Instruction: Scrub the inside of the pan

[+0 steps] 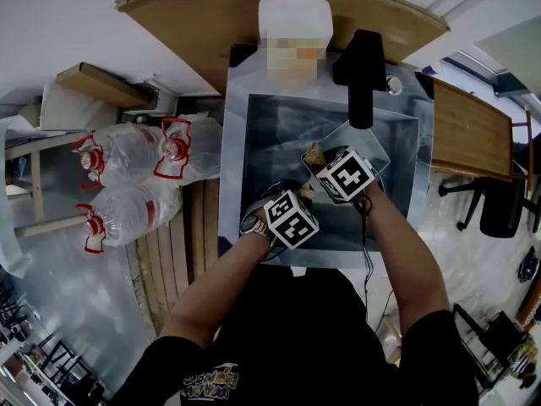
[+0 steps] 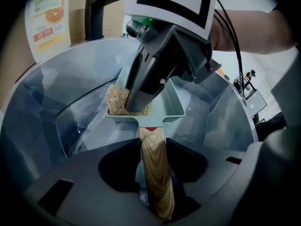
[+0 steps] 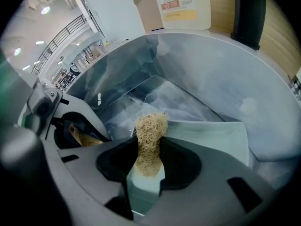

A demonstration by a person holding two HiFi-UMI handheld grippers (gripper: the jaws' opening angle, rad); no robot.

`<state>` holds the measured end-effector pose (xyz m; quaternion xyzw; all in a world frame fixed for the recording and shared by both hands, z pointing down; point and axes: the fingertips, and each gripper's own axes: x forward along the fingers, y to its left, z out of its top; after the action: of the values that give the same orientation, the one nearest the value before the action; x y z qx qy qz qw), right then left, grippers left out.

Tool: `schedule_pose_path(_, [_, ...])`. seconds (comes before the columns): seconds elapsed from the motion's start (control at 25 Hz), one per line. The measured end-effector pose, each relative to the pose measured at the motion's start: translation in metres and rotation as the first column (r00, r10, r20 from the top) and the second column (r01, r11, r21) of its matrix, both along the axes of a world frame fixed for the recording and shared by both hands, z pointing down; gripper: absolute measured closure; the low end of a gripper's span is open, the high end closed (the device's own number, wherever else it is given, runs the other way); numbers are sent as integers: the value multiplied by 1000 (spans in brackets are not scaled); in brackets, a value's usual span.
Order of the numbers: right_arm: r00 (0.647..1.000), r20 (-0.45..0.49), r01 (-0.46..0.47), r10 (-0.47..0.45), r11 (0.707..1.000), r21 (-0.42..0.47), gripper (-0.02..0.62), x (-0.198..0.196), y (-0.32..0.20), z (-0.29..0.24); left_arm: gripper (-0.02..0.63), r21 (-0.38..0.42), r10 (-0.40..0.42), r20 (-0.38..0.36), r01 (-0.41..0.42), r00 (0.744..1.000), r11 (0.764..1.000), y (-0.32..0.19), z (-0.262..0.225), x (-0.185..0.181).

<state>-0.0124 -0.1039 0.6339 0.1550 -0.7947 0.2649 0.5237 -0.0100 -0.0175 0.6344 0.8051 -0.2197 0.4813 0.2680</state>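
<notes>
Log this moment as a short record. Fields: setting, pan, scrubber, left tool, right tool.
setting: steel sink, black faucet over its far side, soap bottle behind it
pan: pale green, square, inside the sink, wooden handle pointing toward the person
scrubber: tan fibrous pad, in the pan's corner near the handle
left tool: shut on the wooden handle
right tool: shut on the scrubber, angled down into the pan

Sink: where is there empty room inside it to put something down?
The sink floor is bare at the back left, between its left wall and the faucet. The front right is crowded: the pan, scrubber, left gripper and right gripper are there.
</notes>
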Motion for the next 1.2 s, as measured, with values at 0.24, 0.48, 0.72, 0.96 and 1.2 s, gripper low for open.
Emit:
schedule_pose_path(0.24, [1000, -2, -24, 24, 1000, -2, 446, 2, -5, 3, 433, -3, -25, -17, 25, 1000, 1000, -2, -1, -2])
schedule_pose_path(0.48, [997, -4, -77, 77, 997, 6, 446, 12, -17, 4, 436, -5, -35, -20, 35, 999, 999, -3, -2, -4])
schedule_pose_path(0.72, [989, -32, -144, 145, 989, 31, 446, 34, -37, 4, 436, -4, -43, -21, 43, 999, 999, -4, -1, -5])
schedule_pose_path(0.96, [980, -75, -180, 185, 981, 66, 446, 53, -54, 6, 436, -16, -49, -32, 49, 998, 999, -4, -2, -4])
schedule_pose_path(1.2, [965, -112, -223, 236, 968, 114, 448, 72, -72, 7, 437, -22, -59, -38, 59, 997, 998, -4, -2, -6])
